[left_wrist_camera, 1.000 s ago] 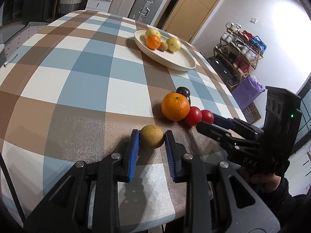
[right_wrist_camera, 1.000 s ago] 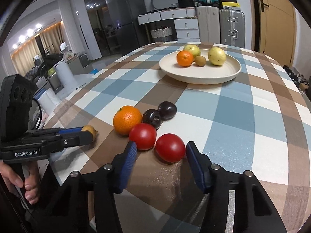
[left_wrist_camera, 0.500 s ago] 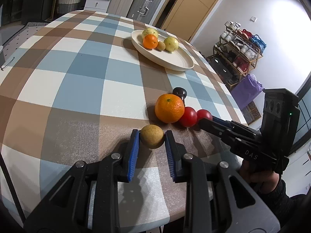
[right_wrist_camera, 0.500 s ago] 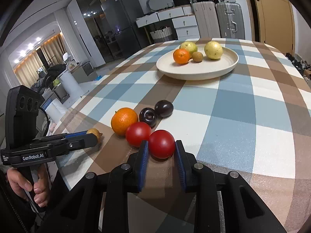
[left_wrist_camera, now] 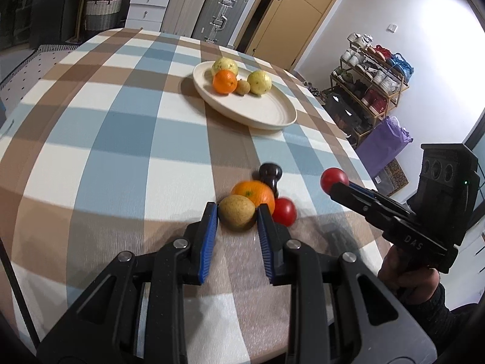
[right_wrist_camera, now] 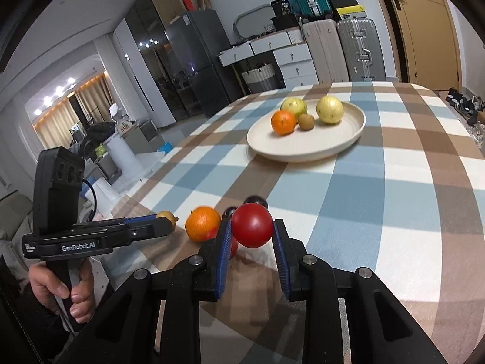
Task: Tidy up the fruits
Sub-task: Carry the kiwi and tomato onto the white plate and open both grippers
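Presently the left gripper (left_wrist_camera: 237, 217) is clenched on a brown fruit (left_wrist_camera: 236, 212) just above the table (left_wrist_camera: 121, 139), and the right gripper (right_wrist_camera: 251, 233) grasps a lifted tomato (right_wrist_camera: 252, 225). Recommended: carry both level, clear the orange (left_wrist_camera: 254, 193), and release low over the plate (left_wrist_camera: 272, 115).

Desk cloth (left_wrist_camera: 121, 139): blue, brown and white check. Round plate (right_wrist_camera: 306, 148): plain cream, carrying one small orange fruit (right_wrist_camera: 283, 123), one small brown kiwi (right_wrist_camera: 306, 121), two yellow-green speckled fruits. My jaws: black frames, blue ribbed pads (left_wrist_camera: 209, 236). Round tomato (right_wrist_camera: 252, 225) glossy red; round fruit (left_wrist_camera: 237, 212) tan-brown; big orange (left_wrist_camera: 254, 193) orange; plums (left_wrist_camera: 270, 174) near-black.
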A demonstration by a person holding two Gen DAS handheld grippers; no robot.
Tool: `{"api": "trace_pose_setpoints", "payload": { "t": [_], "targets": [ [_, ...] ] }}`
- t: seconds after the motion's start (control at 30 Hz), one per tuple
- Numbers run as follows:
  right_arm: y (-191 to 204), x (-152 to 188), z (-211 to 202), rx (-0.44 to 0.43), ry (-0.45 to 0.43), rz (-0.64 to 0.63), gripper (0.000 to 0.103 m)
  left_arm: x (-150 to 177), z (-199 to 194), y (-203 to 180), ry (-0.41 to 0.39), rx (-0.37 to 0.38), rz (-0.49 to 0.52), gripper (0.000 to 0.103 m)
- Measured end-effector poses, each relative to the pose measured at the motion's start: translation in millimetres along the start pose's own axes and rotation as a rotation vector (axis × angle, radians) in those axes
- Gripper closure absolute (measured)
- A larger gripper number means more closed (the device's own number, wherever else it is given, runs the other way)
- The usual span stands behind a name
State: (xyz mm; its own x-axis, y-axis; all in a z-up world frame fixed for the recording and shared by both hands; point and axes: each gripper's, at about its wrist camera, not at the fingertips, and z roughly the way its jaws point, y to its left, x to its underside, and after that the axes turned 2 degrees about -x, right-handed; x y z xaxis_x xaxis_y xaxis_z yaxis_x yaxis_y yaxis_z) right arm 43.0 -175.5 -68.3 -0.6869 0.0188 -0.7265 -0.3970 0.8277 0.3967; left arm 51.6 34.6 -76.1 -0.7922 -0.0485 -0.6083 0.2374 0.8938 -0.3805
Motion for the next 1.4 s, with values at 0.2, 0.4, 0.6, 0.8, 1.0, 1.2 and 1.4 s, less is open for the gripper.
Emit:
{"api": "trace_pose_setpoints", "payload": {
  "t": [0.2, 0.4, 0.6, 0.8, 1.0, 1.2, 1.4],
  "targets": [
    [-10.6, -16.5, 1.6, 0.001, -0.005, 0.027, 0.076, -29.0, 2.0, -5.8, -0.012, 0.007, 0.018, 0.079],
    [-19.9, -40.4, 0.4, -0.001, -0.032, 0.035, 0.076, -66.1, 9.9, -12.7, -0.013, 0.002, 0.026, 0.079],
    [-28.4, -71.1, 2.2, 0.014, -0.06, 0.011, 0.076, -111.1, 29.9, -26.7, -0.002, 0.001, 0.07, 0.079],
    [-43.1, -102.7, 13.5, 0.02, -0.074, 0.008, 0.076, -155.1, 62.6, -35.7, 0.014, 0.006, 0.088, 0.079],
    [-64.4, -132.0, 29.1, 0.041, -0.085, 0.023, 0.076, -199.5, 97.1, -51.4, 0.014, -0.005, 0.134, 0.079],
    [-83.3, -146.0, 56.1, 0.087, -0.062, 0.027, 0.076, -233.9, 143.2, -54.6, 0.047, -0.006, 0.134, 0.079],
    [-94.4, -142.5, 81.7, 0.073, -0.044, 0.04, 0.076, -257.0, 184.7, -46.7, 0.07, -0.031, 0.123, 0.079]
  ]
}}
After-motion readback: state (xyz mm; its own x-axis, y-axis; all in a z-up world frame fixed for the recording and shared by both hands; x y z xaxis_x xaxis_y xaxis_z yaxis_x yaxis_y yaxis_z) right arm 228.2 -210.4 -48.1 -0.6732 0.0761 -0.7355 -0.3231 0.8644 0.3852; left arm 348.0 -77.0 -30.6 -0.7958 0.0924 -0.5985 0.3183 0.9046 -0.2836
